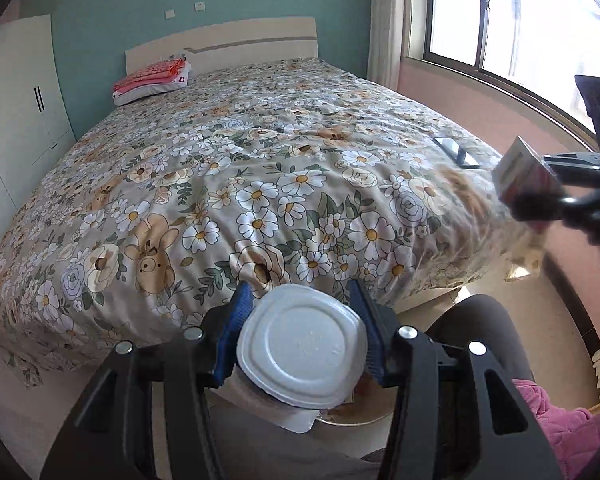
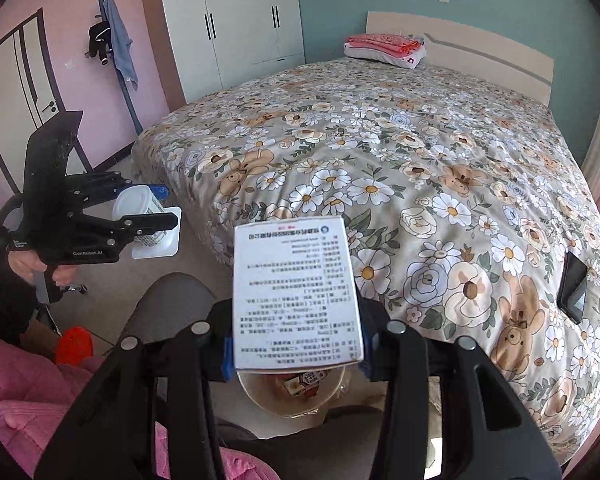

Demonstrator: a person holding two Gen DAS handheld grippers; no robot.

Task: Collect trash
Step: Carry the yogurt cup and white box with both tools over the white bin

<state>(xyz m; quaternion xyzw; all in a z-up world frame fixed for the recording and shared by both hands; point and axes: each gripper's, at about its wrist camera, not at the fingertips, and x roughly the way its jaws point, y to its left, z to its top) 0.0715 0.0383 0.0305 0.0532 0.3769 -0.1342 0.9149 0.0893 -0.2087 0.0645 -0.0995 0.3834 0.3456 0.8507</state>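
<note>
My left gripper (image 1: 300, 316) is shut on a white plastic cup (image 1: 302, 354), held upside down with its base toward the camera. The cup also shows in the right wrist view (image 2: 140, 216), off the bed's foot. My right gripper (image 2: 296, 332) is shut on a white printed carton (image 2: 296, 292); the carton shows blurred at the right edge of the left wrist view (image 1: 520, 174). Below both grippers stands a round bin (image 2: 256, 396) holding some trash; its rim also shows in the left wrist view (image 1: 360, 414).
A large bed with a floral quilt (image 1: 240, 168) fills the room ahead. A black phone (image 2: 574, 286) lies near its right edge. Folded pink laundry (image 2: 384, 46) is by the headboard. A white wardrobe (image 2: 236, 28), a black chair (image 2: 48, 160) and an orange object (image 2: 74, 344) are at left.
</note>
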